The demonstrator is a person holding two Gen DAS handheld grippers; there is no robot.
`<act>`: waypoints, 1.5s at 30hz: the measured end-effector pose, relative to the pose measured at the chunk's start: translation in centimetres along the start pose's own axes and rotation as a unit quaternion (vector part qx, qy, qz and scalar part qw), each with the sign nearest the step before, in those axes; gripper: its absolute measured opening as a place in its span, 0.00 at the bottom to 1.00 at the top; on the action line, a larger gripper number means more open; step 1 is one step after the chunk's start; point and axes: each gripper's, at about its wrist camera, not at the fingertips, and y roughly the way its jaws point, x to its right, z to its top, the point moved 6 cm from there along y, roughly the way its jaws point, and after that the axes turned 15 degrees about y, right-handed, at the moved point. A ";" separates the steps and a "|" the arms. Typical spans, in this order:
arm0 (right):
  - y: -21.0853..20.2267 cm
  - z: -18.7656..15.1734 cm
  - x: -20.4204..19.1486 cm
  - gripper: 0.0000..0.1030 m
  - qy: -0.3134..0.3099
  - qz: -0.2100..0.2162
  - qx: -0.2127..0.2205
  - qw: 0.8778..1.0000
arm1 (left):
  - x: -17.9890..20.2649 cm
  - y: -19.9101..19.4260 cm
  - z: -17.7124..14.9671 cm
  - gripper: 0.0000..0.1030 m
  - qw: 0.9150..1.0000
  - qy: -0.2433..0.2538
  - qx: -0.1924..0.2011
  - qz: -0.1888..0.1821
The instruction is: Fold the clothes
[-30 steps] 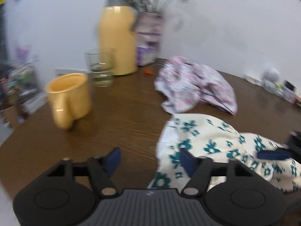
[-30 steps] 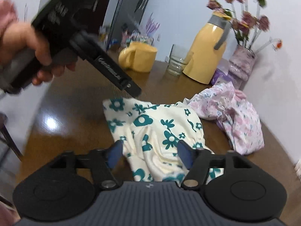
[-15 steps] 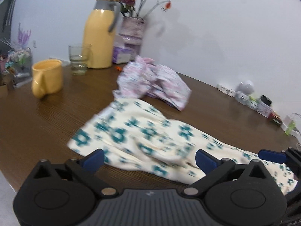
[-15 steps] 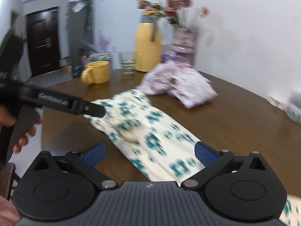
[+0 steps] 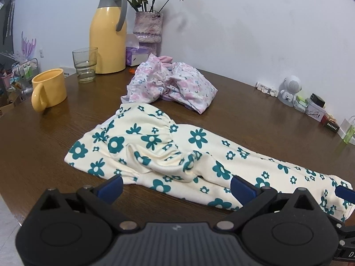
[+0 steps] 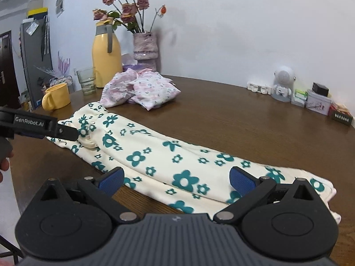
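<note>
Cream trousers with teal flowers (image 5: 177, 155) lie stretched out on the brown table (image 5: 255, 110), waistband to the left; they also show in the right wrist view (image 6: 168, 155). A crumpled pink floral garment (image 5: 173, 84) lies behind them, also in the right wrist view (image 6: 142, 88). My left gripper (image 5: 176, 188) is open, its fingers just over the near edge near the waist. My right gripper (image 6: 175, 179) is open over the leg end. The left gripper's finger (image 6: 64, 132) shows at the waistband in the right wrist view.
A yellow mug (image 5: 48, 90), a glass (image 5: 85, 64), a yellow thermos jug (image 5: 107, 33) and a vase of dried roses (image 5: 147, 26) stand at the back left. Small boxes and a white robot figure (image 5: 289, 89) line the wall at the right.
Both grippers pulled back toward the near table edge and opened wider. The trousers went from bunched up to stretched out lengthwise.
</note>
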 end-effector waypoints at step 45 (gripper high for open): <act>-2.6 -0.9 4.8 1.00 0.047 -0.011 0.006 0.999 | 3.2 0.5 0.0 1.00 0.999 0.019 -0.006 -0.034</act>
